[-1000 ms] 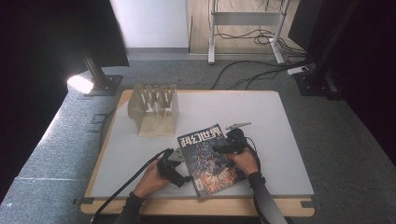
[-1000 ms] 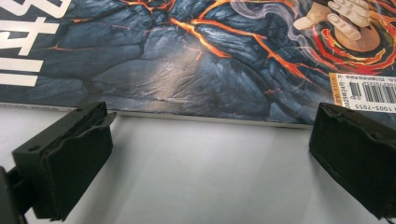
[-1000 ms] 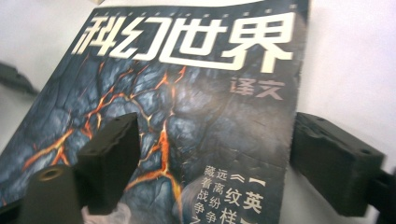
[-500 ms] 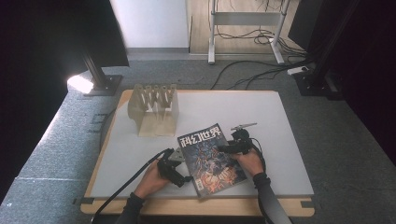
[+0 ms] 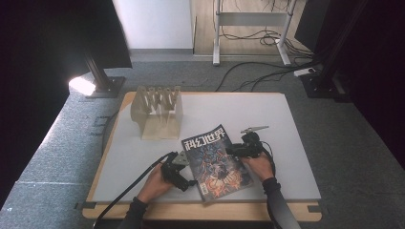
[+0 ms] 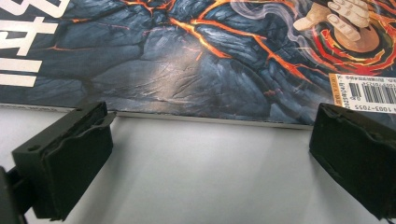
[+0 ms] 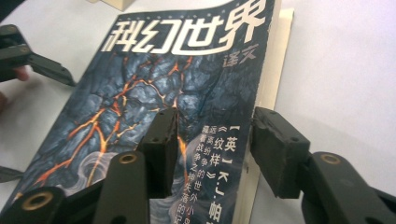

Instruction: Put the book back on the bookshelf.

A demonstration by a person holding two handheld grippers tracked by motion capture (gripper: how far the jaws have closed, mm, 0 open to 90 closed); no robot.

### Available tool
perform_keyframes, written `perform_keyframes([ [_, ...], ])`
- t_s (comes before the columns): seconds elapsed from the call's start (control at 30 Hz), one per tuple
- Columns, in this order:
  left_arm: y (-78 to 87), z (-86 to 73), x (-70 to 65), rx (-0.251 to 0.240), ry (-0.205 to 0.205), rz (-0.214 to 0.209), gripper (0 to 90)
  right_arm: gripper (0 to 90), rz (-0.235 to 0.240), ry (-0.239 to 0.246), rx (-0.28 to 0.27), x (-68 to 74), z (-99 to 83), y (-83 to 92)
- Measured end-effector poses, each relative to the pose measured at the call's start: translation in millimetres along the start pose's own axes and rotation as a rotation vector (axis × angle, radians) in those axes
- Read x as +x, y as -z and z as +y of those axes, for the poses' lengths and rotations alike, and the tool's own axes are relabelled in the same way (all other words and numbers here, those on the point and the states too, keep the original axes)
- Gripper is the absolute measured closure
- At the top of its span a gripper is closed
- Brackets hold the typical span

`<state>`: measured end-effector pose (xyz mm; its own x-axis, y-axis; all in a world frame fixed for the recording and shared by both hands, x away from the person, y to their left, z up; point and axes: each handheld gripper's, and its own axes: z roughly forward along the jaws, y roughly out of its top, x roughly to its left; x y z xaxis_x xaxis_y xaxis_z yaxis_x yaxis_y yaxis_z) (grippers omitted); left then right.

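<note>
A magazine with a dark lava-pattern cover and white title lies flat near the table's front edge. My left gripper rests on the table at the magazine's left edge. Its jaws stand wide open, and the spine runs just beyond the tips with only bare table between them. My right gripper reaches in from the right. Its jaws have just been closing and straddle the magazine's right edge: one jaw over the cover, the other beside the page block. A gap still shows on both sides.
A pale wooden slotted rack stands at the back left of the white table top. A bright lamp sits on the floor at left. Cables and a metal stand lie beyond the table's far edge.
My right gripper has shifted slightly right toward the magazine's right edge, and its jaws have narrowed. The left gripper and the magazine have stayed put.
</note>
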<state>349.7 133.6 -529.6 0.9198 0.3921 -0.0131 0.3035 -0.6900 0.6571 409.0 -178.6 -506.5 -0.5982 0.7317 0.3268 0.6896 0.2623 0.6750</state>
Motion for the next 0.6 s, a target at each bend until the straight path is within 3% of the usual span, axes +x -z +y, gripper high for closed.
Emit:
perform_keyframes([
  [0.17, -0.2, 0.1, -0.5, 0.0, -0.001, 0.003, 0.0, 55.1, 0.03, 0.012, 0.009, -8.5, 5.4, -3.7],
  [0.27, -0.2, 0.1, -0.5, 0.0, 0.0, 0.003, 0.0, 55.5, 0.057, -0.005, 0.001, -17.3, 11.4, -9.8],
  [0.6, -0.3, 0.0, -0.4, 0.0, 0.001, 0.003, 0.0, 55.3, 0.044, 0.028, 0.042, -23.9, 22.2, -29.3],
])
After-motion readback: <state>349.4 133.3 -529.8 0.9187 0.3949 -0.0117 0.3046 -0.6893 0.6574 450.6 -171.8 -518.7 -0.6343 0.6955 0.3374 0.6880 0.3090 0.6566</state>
